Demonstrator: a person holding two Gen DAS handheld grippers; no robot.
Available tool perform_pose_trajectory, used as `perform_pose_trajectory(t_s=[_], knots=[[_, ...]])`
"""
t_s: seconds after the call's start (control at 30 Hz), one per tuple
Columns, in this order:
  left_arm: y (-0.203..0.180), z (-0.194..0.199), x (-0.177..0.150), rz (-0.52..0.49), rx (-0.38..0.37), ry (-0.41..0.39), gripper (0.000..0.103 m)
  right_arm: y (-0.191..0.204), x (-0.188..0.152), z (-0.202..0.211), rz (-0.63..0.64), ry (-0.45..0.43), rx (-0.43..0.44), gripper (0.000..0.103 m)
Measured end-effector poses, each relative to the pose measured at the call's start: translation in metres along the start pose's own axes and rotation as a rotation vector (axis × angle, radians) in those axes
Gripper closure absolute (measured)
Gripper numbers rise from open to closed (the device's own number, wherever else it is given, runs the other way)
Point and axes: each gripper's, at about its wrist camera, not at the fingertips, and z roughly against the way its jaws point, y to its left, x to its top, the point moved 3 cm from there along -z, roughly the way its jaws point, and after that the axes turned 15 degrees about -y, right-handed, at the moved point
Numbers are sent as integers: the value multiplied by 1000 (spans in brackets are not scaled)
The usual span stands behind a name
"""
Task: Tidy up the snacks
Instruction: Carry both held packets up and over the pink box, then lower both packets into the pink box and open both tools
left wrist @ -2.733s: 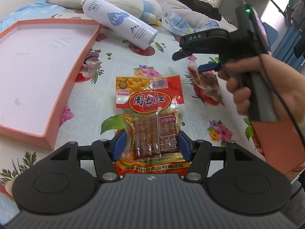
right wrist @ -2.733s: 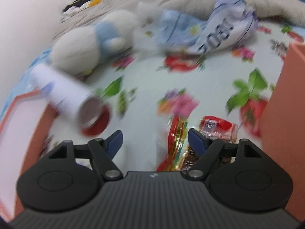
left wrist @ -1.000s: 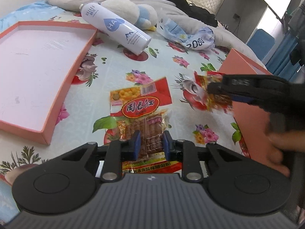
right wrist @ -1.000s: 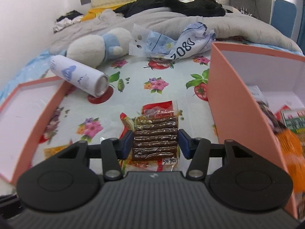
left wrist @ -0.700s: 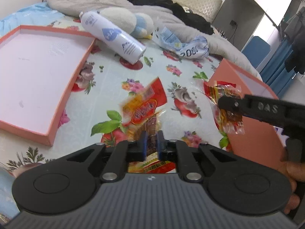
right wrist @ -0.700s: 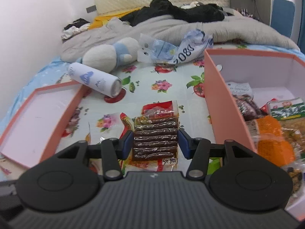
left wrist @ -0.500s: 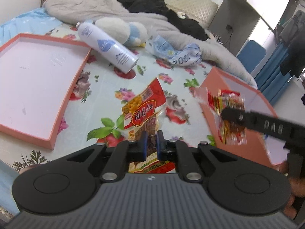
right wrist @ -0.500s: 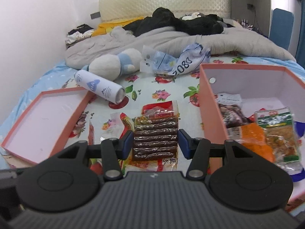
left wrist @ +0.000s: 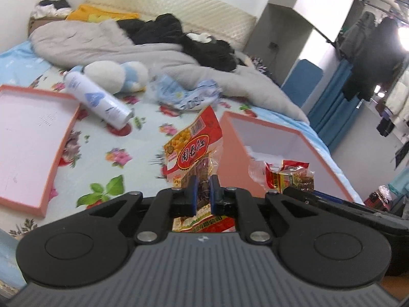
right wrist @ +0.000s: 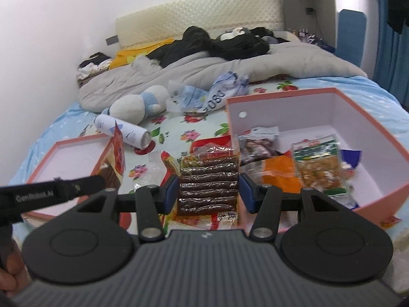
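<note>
Left wrist view
Left gripper: fingers clamped on the red snack packet, held off the bedsheet beside the pink box.
Packet writing: large Chinese characters in a red oval, barcode at the top.
Spray can: lying by the box lid, print too blurred to read.

Right wrist view
Right gripper: fingers clamped on the packet of brown sticks, at the box's near wall.
Other gripper's arm: reads "GenRobot.AI".
Crumpled bag: digits, unclear.

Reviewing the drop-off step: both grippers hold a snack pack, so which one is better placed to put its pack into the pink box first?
Probably right. The right gripper holds its brown-stick pack at the pink box wall; the left gripper's red pack looks further away.
</note>
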Motion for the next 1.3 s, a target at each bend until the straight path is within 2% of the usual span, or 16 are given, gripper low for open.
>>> perform_pose_trajectory(t_s=[0.2,0.37,0.53,0.67,0.83,1.03,1.3], knots=[[-46,1,3,-11,-77,-6,92,-30,9,19,-9,-31,-53,49],[-86,-19,2,-39,-143,14,92,-60,13,21,-26,-31,-103,49],[-115,-53,-7,-51,-187,71,92,-90,16,8,-22,-14,-139,49],[-142,-96,-13,-116,-230,133,92,-120,17,-10,-34,-3,-160,49],[-162,-138,-17,-125,-228,183,92,-151,16,-34,-69,26,-183,49],[-170,-187,-15,-124,-191,235,92,-180,14,-64,-78,68,-188,49],[-178,-238,-35,-159,-173,320,92,-207,0,-98,-123,135,-186,49]])
